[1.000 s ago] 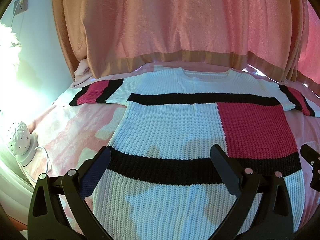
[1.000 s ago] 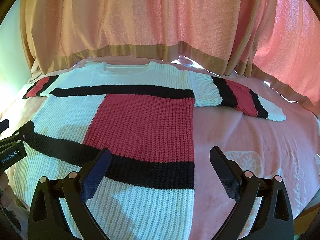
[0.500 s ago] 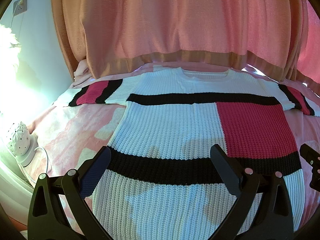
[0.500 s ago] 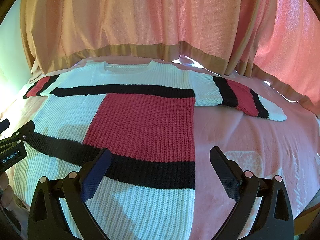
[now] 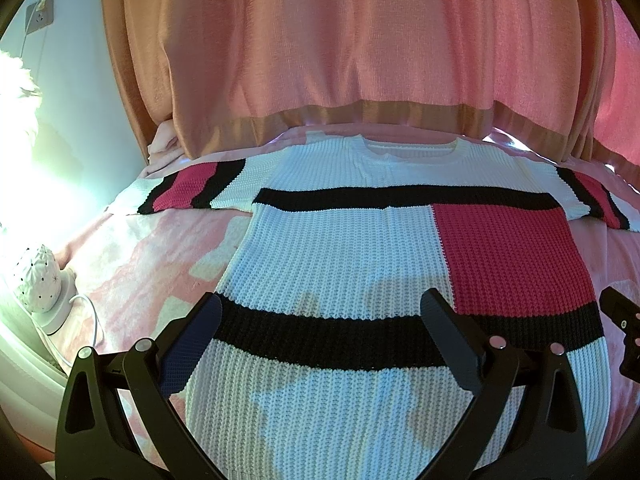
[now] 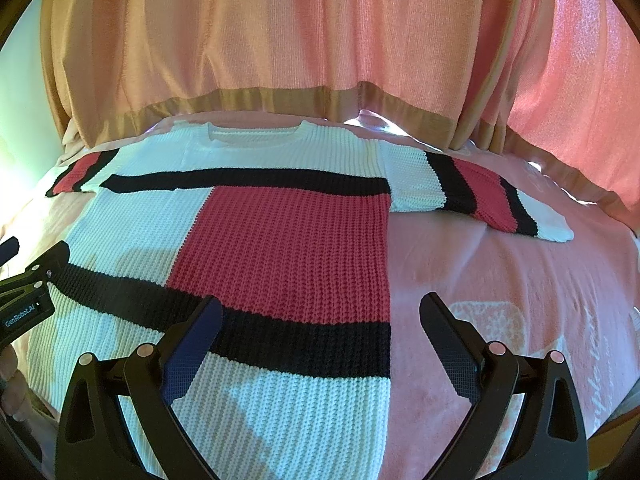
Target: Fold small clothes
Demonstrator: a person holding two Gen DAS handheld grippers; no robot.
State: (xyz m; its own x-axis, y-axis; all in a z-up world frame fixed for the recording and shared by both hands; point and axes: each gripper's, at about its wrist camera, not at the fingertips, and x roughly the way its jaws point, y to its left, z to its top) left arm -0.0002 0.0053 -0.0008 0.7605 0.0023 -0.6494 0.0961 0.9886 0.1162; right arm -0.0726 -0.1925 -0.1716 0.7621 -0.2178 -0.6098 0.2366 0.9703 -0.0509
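Note:
A knitted sweater (image 5: pixel 344 256) (image 6: pixel 280 240), white with black bands and a red block, lies flat and spread out on a pink bed cover, collar at the far side and both sleeves out to the sides. My left gripper (image 5: pixel 320 312) hovers open over the lower left part of the sweater, nothing between its fingers. My right gripper (image 6: pixel 320 316) hovers open over the sweater's lower right edge, empty. The right gripper's tip shows at the right edge of the left wrist view (image 5: pixel 624 320), and the left gripper appears at the left edge of the right wrist view (image 6: pixel 28 292).
Pink-orange curtains (image 5: pixel 340 48) (image 6: pixel 280 40) hang close behind the bed. A white perforated lamp (image 5: pixel 38 276) with a cable stands at the left beside the bed. The pink bed cover (image 6: pixel 500 280) extends to the right of the sweater.
Both grippers have drifted very slightly; the sweater lies the same and both stay open.

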